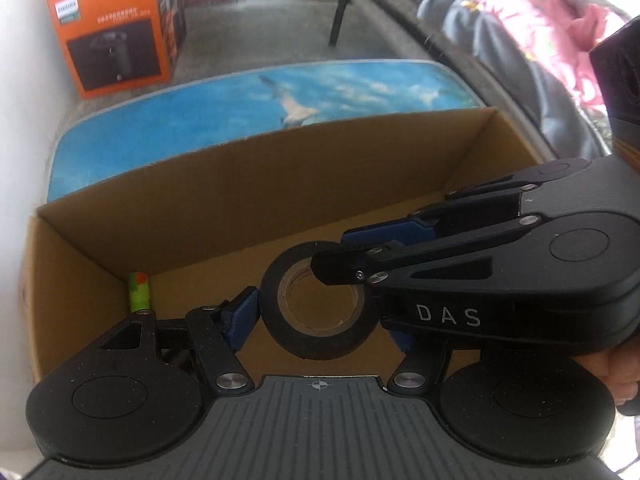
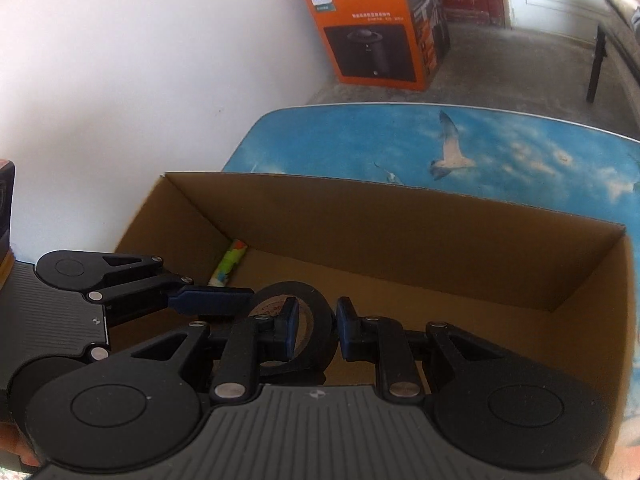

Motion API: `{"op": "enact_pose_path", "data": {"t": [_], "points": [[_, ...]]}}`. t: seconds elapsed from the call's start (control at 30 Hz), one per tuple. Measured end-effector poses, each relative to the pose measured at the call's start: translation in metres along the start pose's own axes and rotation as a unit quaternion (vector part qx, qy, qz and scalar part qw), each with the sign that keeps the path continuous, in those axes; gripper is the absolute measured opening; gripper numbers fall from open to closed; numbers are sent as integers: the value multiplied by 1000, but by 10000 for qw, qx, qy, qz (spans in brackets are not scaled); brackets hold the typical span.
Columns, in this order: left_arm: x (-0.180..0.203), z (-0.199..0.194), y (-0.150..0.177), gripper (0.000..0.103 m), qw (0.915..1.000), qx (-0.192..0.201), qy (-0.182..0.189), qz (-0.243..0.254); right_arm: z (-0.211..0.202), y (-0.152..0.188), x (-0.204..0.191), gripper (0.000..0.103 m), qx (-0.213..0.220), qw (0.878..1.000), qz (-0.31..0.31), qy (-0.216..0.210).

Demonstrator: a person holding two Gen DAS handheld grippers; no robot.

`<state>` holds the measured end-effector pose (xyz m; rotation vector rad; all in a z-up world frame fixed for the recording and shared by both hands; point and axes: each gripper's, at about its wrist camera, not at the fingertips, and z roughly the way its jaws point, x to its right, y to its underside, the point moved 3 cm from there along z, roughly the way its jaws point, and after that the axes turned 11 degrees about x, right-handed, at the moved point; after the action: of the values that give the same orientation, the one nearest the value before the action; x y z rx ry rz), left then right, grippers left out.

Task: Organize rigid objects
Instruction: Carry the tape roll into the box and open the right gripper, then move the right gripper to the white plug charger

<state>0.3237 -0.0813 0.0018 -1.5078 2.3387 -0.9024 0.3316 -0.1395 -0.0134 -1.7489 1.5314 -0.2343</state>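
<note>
Black tape roll (image 1: 318,312), brown cardboard core with red print, held upright above cardboard box (image 1: 160,216) interior. Right hand-held gripper (image 2: 316,330) clamped across roll's band, one finger through core. Left hand-held gripper (image 1: 320,322) straddles roll; left pad touching, right pad hidden. Green-patterned tube (image 1: 138,292) leans in far-left corner. Box floor otherwise bare; walls high. Box on blue seagull-print bench (image 2: 500,148).

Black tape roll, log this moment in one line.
black tape roll | over brown cardboard box | left gripper clamps rim | right gripper pinches wall
</note>
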Motion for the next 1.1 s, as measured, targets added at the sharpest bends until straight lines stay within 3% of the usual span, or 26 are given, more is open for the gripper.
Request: {"op": "enact_pose_path", "data": {"t": [0.27,0.5,0.7,0.83,0.97,1.1], "points": [[-5,25,-6,70,9993,-211,-279,127,23,-7,12,24,-11,10000,27,4],[5,-2,-12,83,9986,122,-347,374,-4,-10,20,24,303,9986,384,-203],[13,-69,-12,88,9963,796,-80,312,-86,-3,18,24,974,9917,664,-519],[25,-128,4,97,9894,1390,283,298,-156,21,11,25,1423,9841,746,-754],[44,-179,36,101,9774,1986,582,439,-211,55,3,25,1769,9777,791,-806],[67,-200,89,102,9645,2477,803,442,-236,99,-3,25,1936,9729,1013,-750]]}}
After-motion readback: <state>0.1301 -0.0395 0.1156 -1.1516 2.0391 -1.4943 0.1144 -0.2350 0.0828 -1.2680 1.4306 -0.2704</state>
